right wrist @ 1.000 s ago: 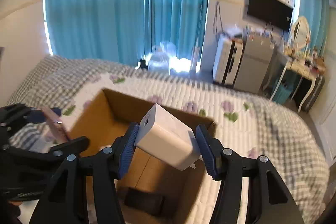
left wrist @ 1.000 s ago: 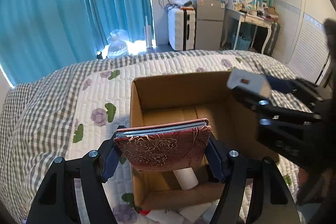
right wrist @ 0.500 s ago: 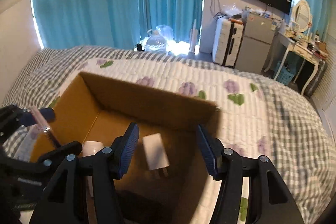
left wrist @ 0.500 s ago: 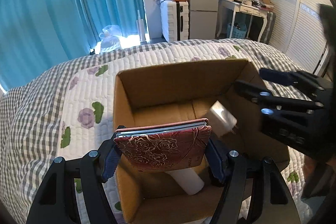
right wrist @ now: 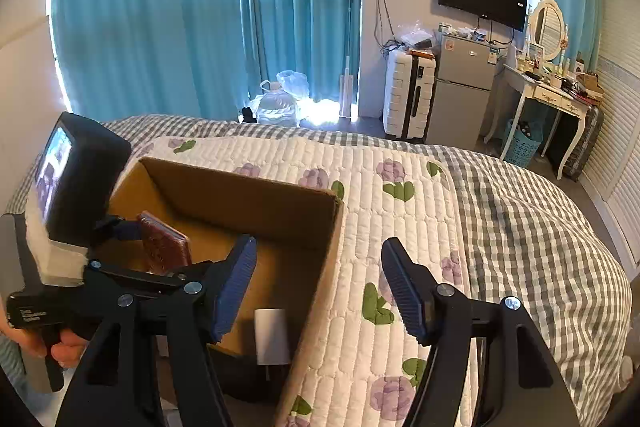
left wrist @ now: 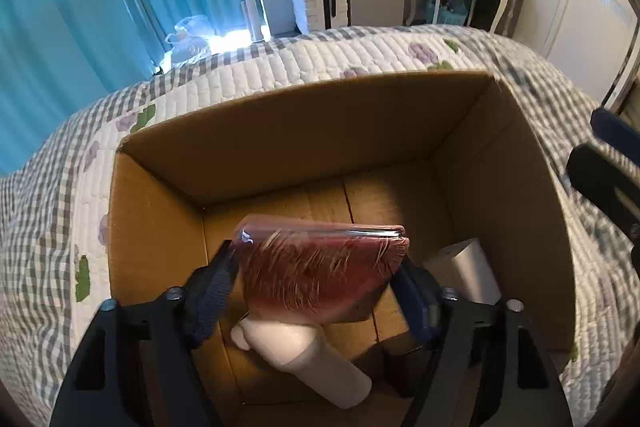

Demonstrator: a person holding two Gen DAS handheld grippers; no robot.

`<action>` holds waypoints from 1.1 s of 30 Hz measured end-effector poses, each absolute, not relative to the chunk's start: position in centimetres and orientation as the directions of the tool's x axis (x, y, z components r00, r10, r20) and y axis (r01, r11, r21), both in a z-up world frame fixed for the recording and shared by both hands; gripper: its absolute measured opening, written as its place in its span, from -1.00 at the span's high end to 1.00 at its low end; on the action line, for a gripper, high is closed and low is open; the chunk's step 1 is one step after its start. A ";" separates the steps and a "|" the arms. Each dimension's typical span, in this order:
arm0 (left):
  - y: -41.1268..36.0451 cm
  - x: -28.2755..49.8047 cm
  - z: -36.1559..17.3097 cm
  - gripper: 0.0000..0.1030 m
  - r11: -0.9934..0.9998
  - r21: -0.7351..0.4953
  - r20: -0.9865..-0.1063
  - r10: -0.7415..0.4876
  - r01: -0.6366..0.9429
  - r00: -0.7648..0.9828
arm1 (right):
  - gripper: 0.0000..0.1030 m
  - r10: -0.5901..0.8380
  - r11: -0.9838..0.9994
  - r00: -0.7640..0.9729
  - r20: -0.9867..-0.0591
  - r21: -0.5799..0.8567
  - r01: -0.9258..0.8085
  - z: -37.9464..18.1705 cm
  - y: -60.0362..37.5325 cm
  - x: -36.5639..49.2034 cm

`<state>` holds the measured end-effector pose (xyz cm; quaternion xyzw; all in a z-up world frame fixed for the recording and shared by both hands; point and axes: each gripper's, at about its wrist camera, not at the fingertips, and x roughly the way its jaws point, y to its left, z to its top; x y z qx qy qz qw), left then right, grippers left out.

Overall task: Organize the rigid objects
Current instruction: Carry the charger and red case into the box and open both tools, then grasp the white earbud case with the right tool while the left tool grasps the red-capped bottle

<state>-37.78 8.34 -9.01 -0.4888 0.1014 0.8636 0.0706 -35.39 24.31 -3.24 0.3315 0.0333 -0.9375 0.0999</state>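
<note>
An open cardboard box sits on the quilted bed. My left gripper is lowered into it and its jaws are opening. The red rose-patterned case is still between them, blurred and tilting, no longer pinched. A white charger block lies on the box floor at the right. A white cylinder lies under the case. My right gripper hovers over the box's right wall, its jaws opening with nothing between them. The right wrist view shows the case and the charger inside the box.
The floral and checked quilt spreads all around the box. A dark flat object lies on the box floor near the front. A hand holds the left tool's handle. Curtains, a suitcase, a small fridge and a dressing table stand beyond the bed.
The right gripper let the white charger fall into the box, then moved right over the box wall. The left gripper dropped into the box and widened; the red case has come loose.
</note>
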 end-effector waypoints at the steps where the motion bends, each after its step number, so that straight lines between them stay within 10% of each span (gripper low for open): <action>1: 8.3 -37.7 -8.9 -0.74 -0.969 0.113 -0.857 0.017 -0.221 -0.516 | -0.26 -0.166 -0.978 -0.760 -0.628 0.005 0.210 -3.4 24.4 -35.4; 15: 4.3 -27.5 0.6 -0.81 -0.988 0.045 -0.738 0.068 -0.149 -0.671 | -0.42 -0.121 -0.985 -0.802 -0.584 -0.028 0.169 1.7 25.7 -27.4; 19: 2.2 -22.4 2.8 -0.96 -0.992 0.002 -0.693 0.087 -0.123 -0.716 | -0.74 -0.112 -0.982 -0.818 -0.565 -0.060 0.176 3.3 24.7 -23.1; 33: -0.2 -14.6 0.6 -0.99 -0.999 -0.028 -0.653 0.045 -0.035 -0.756 | -0.83 -0.169 -0.967 -0.777 -0.606 -0.051 0.250 1.4 19.5 -15.4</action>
